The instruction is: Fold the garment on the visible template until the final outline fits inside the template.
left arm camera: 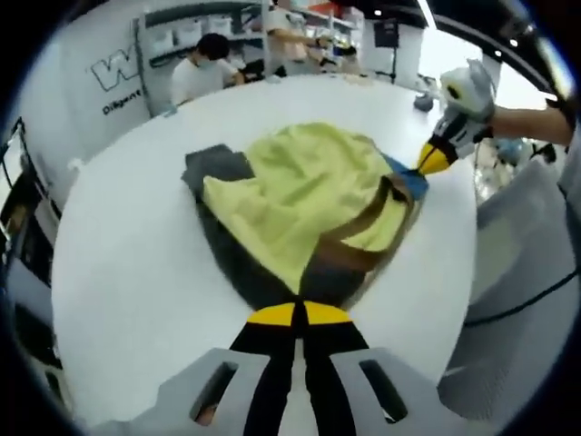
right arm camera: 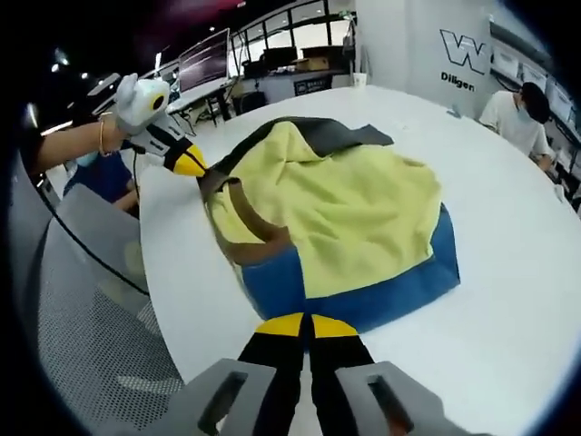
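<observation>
A yellow garment point(left arm camera: 304, 186) with a brown band point(left arm camera: 363, 232) lies crumpled on the white round table point(left arm camera: 136, 272), over dark grey fabric point(left arm camera: 218, 165) and a blue layer point(left arm camera: 410, 178). I cannot tell which of these layers is the template. My left gripper point(left arm camera: 295, 314) is shut on the garment's dark near edge; it is also in the right gripper view point(right arm camera: 189, 164), at the far left of the cloth. My right gripper point(right arm camera: 307, 325) is shut on the blue edge point(right arm camera: 381, 295); from the left gripper view it is at the blue corner point(left arm camera: 434, 161). The yellow cloth point(right arm camera: 345, 204) bulges between them.
A grey mesh chair point(right arm camera: 82, 300) with a black cable stands by the table's edge near me. People sit at the far side point(left arm camera: 201, 68) point(right arm camera: 517, 109), in front of a white wall with lettering. Bare table surface point(right arm camera: 508, 272) surrounds the cloth.
</observation>
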{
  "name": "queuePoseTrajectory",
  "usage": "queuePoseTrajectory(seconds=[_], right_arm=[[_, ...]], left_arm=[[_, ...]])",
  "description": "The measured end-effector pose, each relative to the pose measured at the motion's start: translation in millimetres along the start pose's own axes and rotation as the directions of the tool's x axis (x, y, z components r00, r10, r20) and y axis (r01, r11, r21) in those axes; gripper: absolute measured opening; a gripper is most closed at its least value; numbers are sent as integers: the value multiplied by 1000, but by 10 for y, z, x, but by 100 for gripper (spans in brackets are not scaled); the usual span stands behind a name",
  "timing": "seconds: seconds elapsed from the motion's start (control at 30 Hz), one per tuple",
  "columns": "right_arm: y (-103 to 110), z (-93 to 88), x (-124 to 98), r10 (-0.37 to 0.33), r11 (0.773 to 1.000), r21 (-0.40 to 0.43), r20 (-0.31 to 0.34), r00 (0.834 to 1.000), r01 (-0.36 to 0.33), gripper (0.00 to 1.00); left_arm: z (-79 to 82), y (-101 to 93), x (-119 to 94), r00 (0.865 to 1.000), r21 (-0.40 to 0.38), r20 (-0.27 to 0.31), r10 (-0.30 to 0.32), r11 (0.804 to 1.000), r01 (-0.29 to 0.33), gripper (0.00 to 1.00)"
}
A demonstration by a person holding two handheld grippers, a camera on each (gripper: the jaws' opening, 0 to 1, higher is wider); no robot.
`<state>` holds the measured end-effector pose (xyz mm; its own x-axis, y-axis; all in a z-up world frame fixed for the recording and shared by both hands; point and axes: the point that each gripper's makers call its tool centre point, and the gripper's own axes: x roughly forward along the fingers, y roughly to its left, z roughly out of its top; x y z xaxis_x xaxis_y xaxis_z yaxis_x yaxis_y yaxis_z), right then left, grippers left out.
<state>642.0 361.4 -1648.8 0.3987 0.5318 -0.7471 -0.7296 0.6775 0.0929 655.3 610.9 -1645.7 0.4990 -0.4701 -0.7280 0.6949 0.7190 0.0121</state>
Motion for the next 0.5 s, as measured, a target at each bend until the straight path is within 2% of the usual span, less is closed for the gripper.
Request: queuePoseTrajectory(seconds=[0.13, 0.23, 0.33, 0.43, 0.5], right_arm=[[-61, 169, -88, -20, 1000, 12, 47, 999, 20, 0], [-130, 306, -140, -45, 999, 19, 104, 994, 43, 0], [-215, 489, -256, -78, 997, 38, 174, 982, 73, 0], [-227, 741, -374, -111, 994, 11, 249, 962, 112, 0], [-222, 816, -411, -126, 991, -9, 272, 954, 133, 0]], left_arm=[[178, 49, -56, 997, -35, 78, 18, 999, -15, 0], [309, 111, -123, 993, -28, 112, 46, 999, -43, 0], [433, 216, -220, 987, -36, 130, 94, 995, -90, 0], [620, 273, -320, 974, -49, 183, 135, 991, -128, 0], [765, 273, -374, 961, -71, 237, 140, 989, -127, 0]])
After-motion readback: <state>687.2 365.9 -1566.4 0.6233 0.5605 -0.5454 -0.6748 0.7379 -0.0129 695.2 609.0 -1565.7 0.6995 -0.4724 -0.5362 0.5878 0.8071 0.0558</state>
